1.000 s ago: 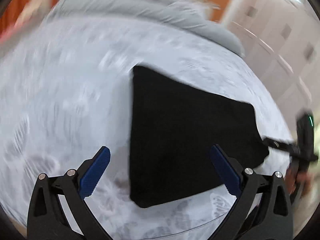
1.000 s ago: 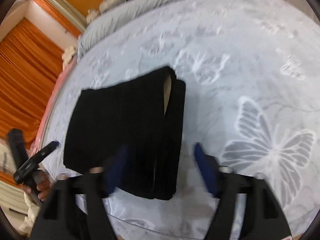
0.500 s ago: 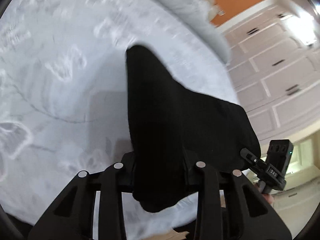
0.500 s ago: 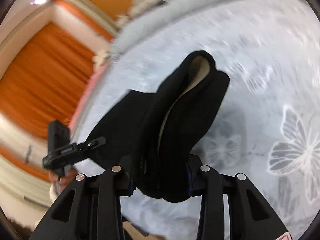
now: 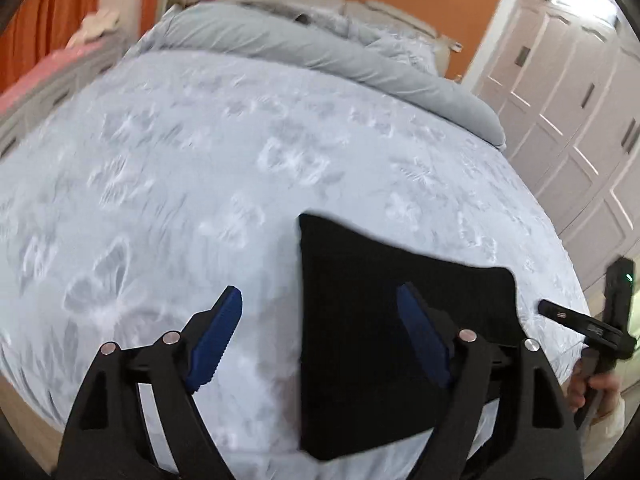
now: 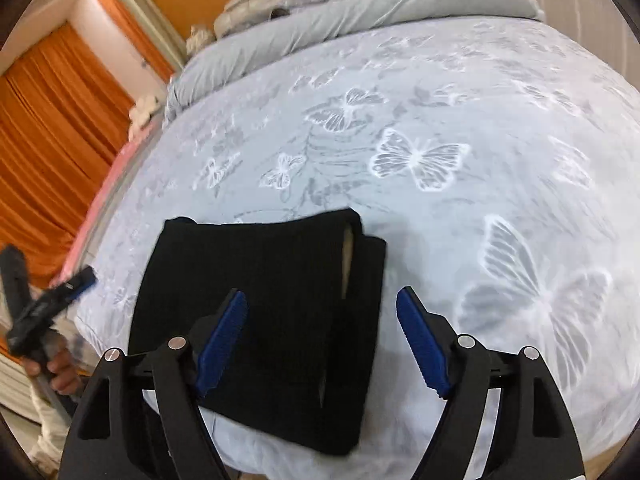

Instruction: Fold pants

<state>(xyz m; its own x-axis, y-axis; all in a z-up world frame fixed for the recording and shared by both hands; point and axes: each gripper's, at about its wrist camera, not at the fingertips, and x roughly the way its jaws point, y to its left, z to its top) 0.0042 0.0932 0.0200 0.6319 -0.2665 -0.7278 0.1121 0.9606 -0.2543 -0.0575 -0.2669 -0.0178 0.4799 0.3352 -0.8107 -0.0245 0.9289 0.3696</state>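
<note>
The black pants lie folded into a compact stack near the foot edge of the bed; in the right wrist view a pale inner lining shows at the stack's right fold. My left gripper is open, hovering over the stack's left edge with nothing between its blue pads. My right gripper is open above the stack's right edge, also empty. Each gripper shows at the side of the other's view: the right one and the left one.
The bed carries a pale blue butterfly-print cover. A grey duvet is bunched at the headboard end. White wardrobe doors stand to the right, orange curtains to the left.
Half a second ago both grippers were shut on the pants and lifting them. Now both have let go and drawn back, and the folded pants lie flat on the bed.
</note>
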